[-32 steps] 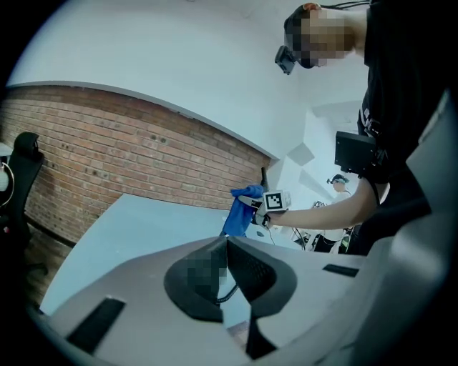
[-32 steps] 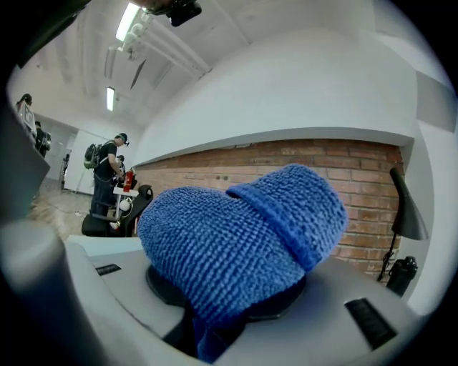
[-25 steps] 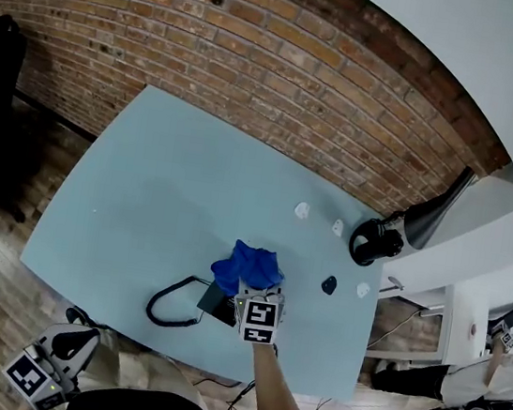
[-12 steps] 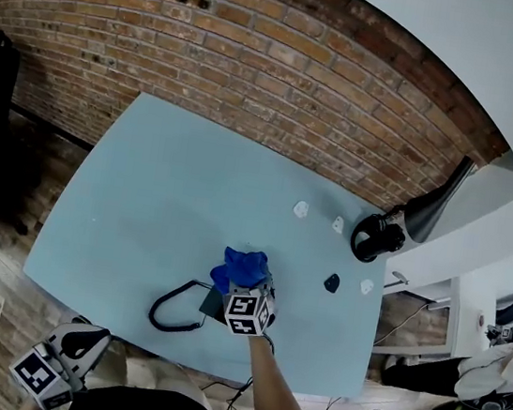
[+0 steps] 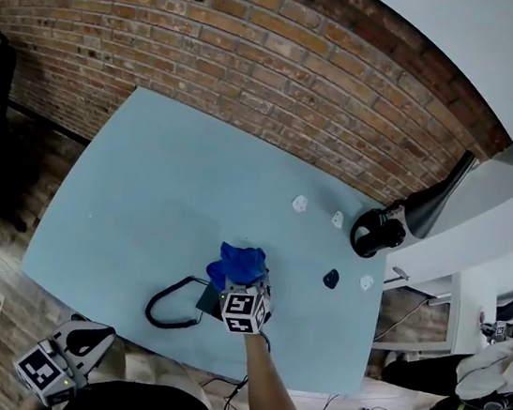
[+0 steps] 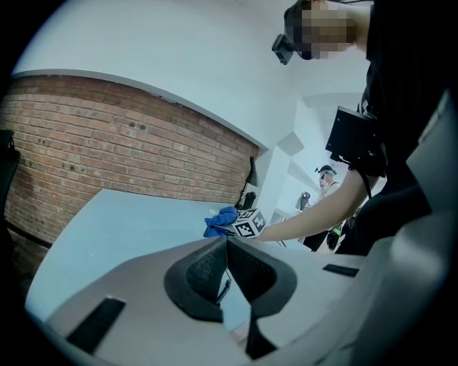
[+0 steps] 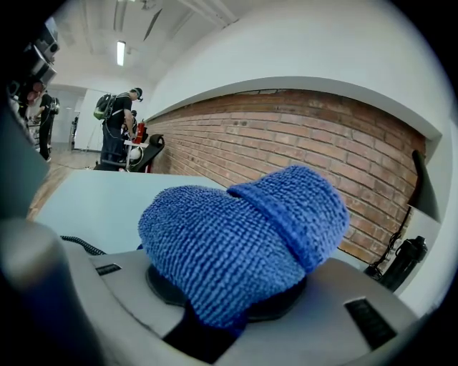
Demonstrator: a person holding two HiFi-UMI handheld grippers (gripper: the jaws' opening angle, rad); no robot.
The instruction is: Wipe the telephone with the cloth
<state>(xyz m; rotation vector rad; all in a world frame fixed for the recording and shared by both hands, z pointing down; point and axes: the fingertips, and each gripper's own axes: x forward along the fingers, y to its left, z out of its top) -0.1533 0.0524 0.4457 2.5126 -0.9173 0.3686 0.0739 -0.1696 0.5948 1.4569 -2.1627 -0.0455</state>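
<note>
Blue terry cloth (image 7: 243, 239) is clamped in the right gripper (image 7: 227, 304), bunched into a thick fold that bulges out ahead of the jaws. The head view shows this cloth pressed down on the black telephone (image 5: 211, 300), which lies near the front edge of the pale blue tabletop (image 5: 166, 177). The telephone's coiled cord (image 5: 164, 308) loops out to its left. The left gripper (image 6: 227, 266) has its jaws together, pads meeting at the tips with nothing between them. It is held below the tabletop's near-left corner, well apart from the telephone. Black headphones (image 5: 371, 234) rest at the far right edge.
</note>
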